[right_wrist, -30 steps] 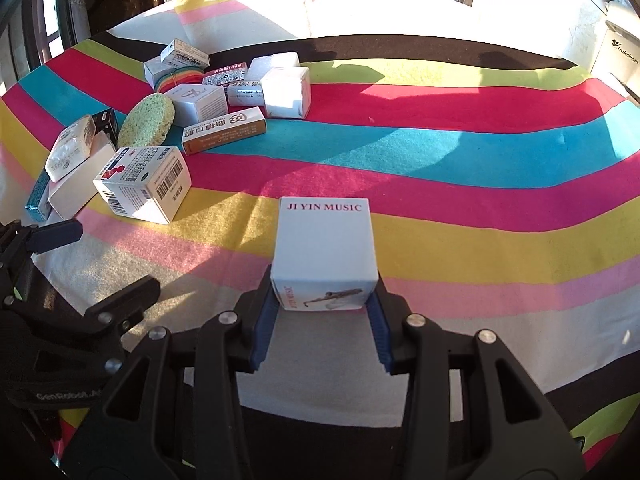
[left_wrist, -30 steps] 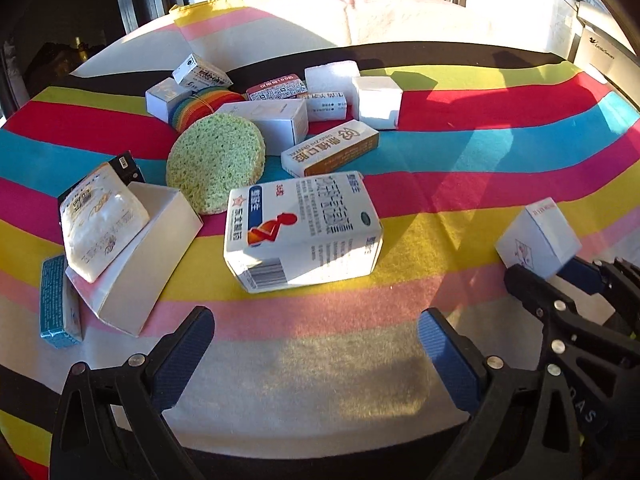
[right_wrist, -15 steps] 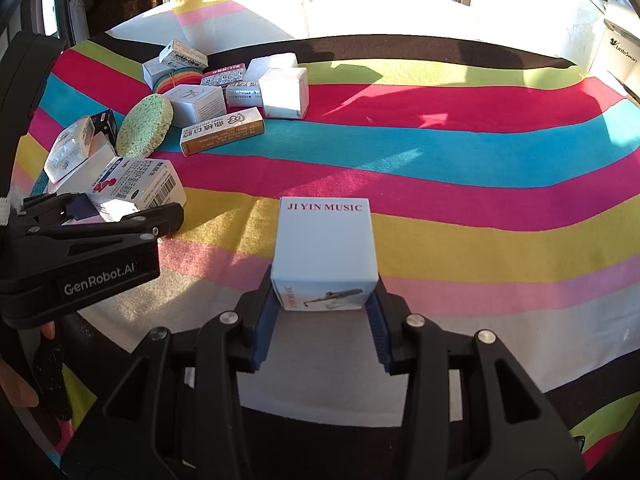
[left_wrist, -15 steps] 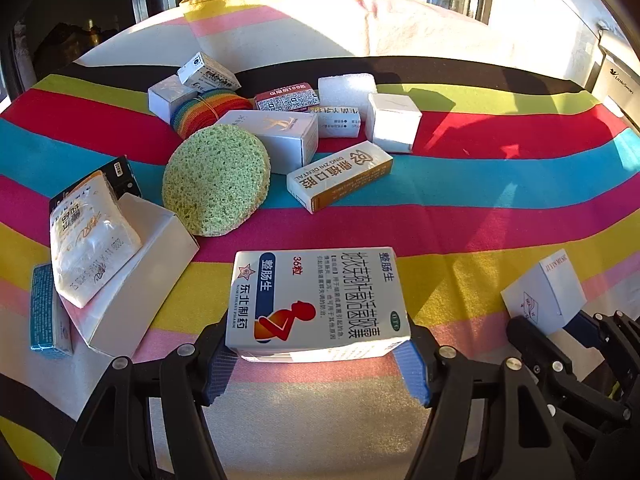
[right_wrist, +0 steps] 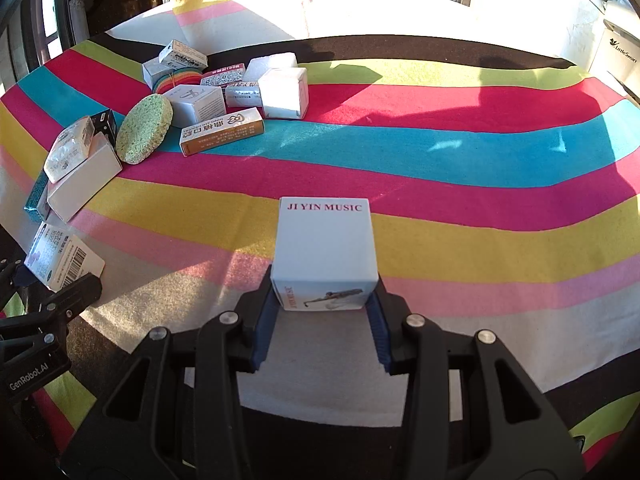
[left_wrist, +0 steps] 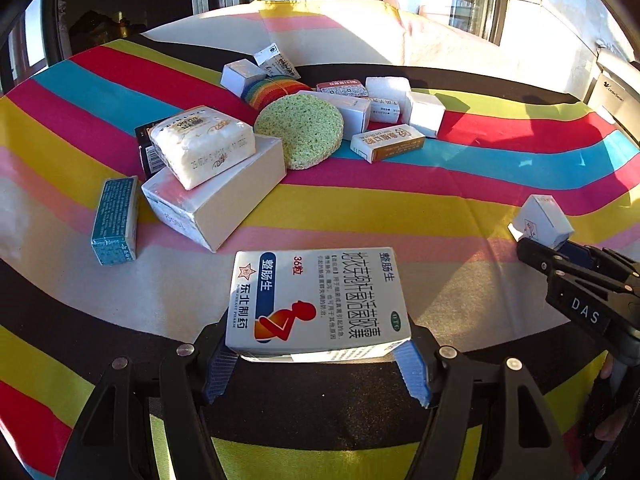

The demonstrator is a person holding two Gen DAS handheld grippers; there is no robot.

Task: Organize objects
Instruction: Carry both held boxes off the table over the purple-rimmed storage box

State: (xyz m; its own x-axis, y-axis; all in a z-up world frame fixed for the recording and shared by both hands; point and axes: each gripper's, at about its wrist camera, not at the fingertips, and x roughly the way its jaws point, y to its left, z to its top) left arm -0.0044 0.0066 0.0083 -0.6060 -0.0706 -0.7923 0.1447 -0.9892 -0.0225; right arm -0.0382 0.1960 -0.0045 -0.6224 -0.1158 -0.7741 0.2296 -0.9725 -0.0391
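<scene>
We are at a table under a striped cloth [right_wrist: 440,152] of red, blue, pink, yellow and white bands, with sunlit windows at the far side and a white appliance at the far right edge; low sun throws long shadows across it.

Each hand has a box; the left gripper [left_wrist: 316,364] is clamped on a medicine carton [left_wrist: 318,304] printed with a red figure, pads pressing its two sides, held at the near edge just above the cloth; the right gripper [right_wrist: 322,320] is closed on a white cube box [right_wrist: 325,248] marked JI YIN MUSIC, likewise at the near edge, to the right of the carton.

We judge the sorting to be at an early stage; two items are lifted clear, and the rest lie in a loose heap at the far left. There we see a green round sponge [left_wrist: 300,130] leaning on a white box, an orange-and-white carton [left_wrist: 388,142] just right of it, a rainbow-striped piece [left_wrist: 272,90] behind, several small white boxes beyond, a wrapped white packet [left_wrist: 202,144] resting on a large white box [left_wrist: 216,196], and a teal box [left_wrist: 114,220] lying apart at the near left.

We see no bin, tray or basket in either view, so where the held boxes belong we cannot tell; the right half of the cloth is bare.
</scene>
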